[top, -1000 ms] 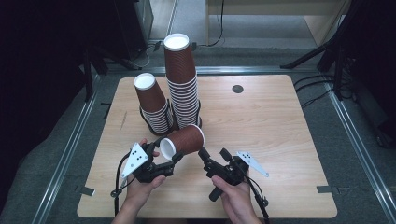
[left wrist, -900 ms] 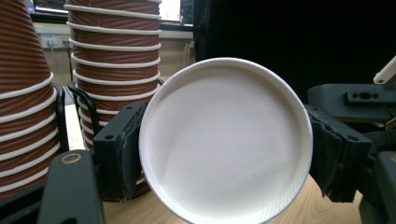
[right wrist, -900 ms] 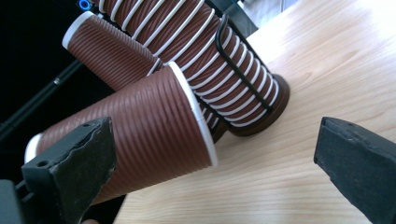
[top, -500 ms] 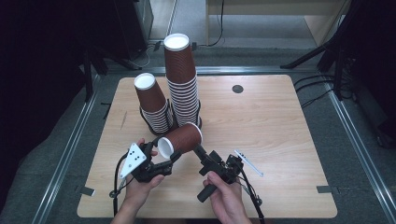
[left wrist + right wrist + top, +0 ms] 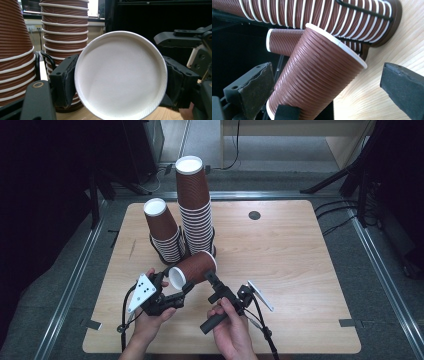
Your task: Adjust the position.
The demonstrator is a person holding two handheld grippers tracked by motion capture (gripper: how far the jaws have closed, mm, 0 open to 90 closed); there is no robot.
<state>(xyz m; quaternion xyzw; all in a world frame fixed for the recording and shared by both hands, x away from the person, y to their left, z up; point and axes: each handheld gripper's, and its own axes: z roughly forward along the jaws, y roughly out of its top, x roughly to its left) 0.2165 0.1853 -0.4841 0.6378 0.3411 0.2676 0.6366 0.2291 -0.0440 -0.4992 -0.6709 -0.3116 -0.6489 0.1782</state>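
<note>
A brown ribbed paper cup (image 5: 194, 267) lies on its side above the table, its white base turned toward my left gripper (image 5: 176, 284). In the left gripper view that base (image 5: 121, 75) sits between the two pads (image 5: 65, 80), which press on it: my left gripper (image 5: 121, 83) is shut on the cup. My right gripper (image 5: 212, 281) comes in from the right, rolled over, at the cup's rim end. In the right gripper view its jaws stand wide apart on either side of the cup (image 5: 317, 75), and my right gripper (image 5: 329, 96) is open, not touching it.
Two stacks of the same cups stand upside down behind the held one: a tall stack (image 5: 196, 210) and a shorter leaning stack (image 5: 165, 232), ringed by a black wire holder (image 5: 156, 247). The wooden table (image 5: 300, 270) has a small dark round cap (image 5: 254, 215) at the back.
My right hand has rolled and shifted a little left toward the cup, tilting its grey plate. The left gripper and the cup have kept still.
</note>
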